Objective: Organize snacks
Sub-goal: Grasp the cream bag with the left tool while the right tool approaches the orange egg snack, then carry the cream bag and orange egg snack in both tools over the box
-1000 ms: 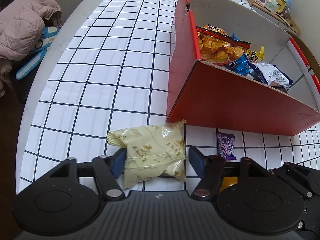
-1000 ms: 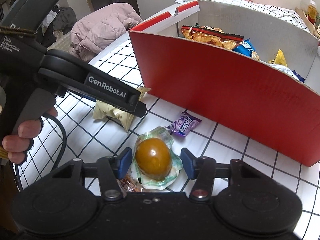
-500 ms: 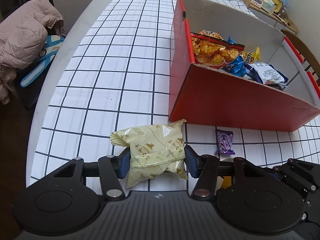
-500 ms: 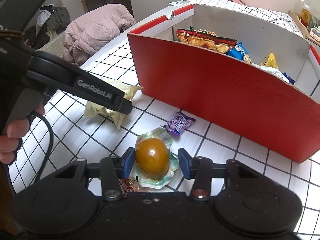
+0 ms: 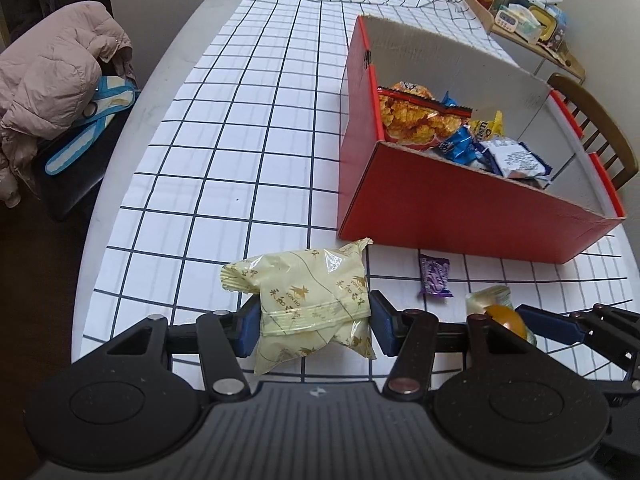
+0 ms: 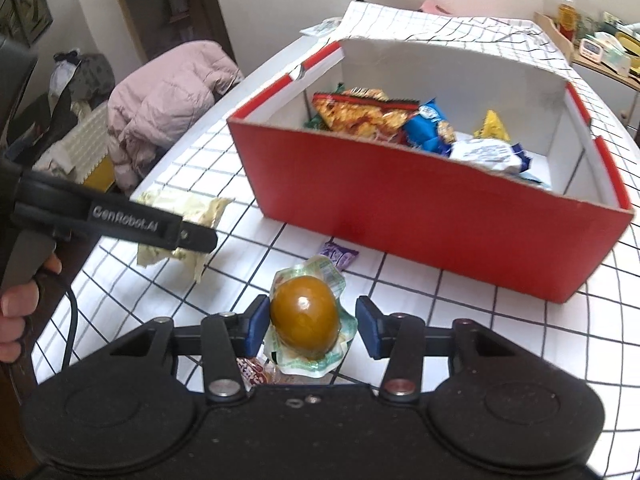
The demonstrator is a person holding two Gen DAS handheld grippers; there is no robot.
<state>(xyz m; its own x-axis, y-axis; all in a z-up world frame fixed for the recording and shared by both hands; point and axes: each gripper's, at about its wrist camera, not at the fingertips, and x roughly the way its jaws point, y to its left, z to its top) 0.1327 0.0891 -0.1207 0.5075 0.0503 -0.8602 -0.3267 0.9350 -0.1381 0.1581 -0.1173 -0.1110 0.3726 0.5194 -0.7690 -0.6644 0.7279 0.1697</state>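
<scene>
The round desk (image 5: pixel 256 128), covered with a white black-gridded cloth, carries a large red cardboard box with a white inside (image 5: pixel 460 216), open at the top and already holding several snack bags. In front of the box, both grippers carry 1 snack each, and I judge the step in hand to be lifting both toward the box.

The left gripper (image 5: pixel 312 322) has its jaws clamped on a pale yellow crinkly plastic snack pouch with gold print (image 5: pixel 308 292); the jaws have just been closing, and the blue pads now press its 2 sides, with the pouch's loose end hanging below. The right gripper (image 6: pixel 310 322) has also just been closing its jaws, on a brown glossy egg sealed in a clear plastic wrapper (image 6: pixel 305 314); the left pad touches the wrapper, while the right pad seems to bear only on the wrapper's edge, so this grip looks lighter.

To do it well, raise each snack clear of the box's near red wall before moving over it, keep the egg level so it cannot slip, and release above bare floor inside.

A small purple candy wrapper (image 5: pixel 434 276) lies on the cloth just before the box, not yet gathered.
</scene>
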